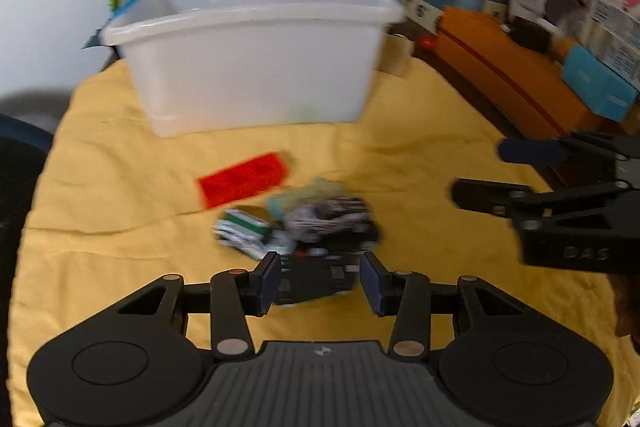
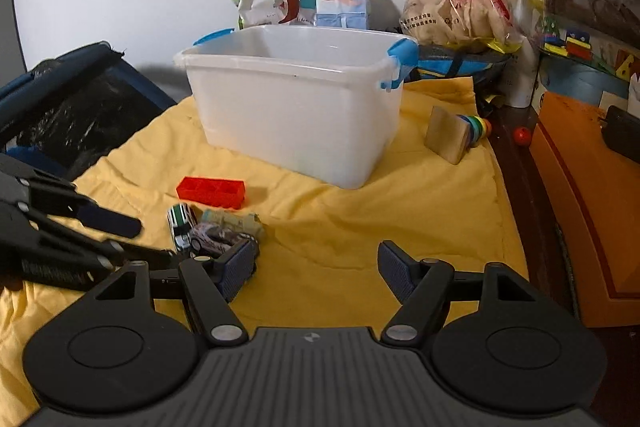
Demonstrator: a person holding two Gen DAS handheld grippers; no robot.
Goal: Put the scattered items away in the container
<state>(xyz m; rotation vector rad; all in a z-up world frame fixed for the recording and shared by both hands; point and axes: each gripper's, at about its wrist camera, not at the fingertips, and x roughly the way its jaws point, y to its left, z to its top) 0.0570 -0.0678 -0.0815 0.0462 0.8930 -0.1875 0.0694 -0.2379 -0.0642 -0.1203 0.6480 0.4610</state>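
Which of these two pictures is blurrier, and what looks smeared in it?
Left wrist view: plainly blurrier, with the toy cars, red block and white tub all smeared, though the left gripper itself stays crisp. Right wrist view: sharp throughout, edges bent by the fisheye lens.

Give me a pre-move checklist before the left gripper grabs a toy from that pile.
1. Left gripper open: ok.
2. A dark toy sits between its fingers: ok, though blurred.
3. Neighbouring toy cars clear of the grab: not ok, they crowd together.
4. Right gripper open and off to the side: ok.
5. White bin upright with open top: ok.
6. Red block apart from the pile: ok.
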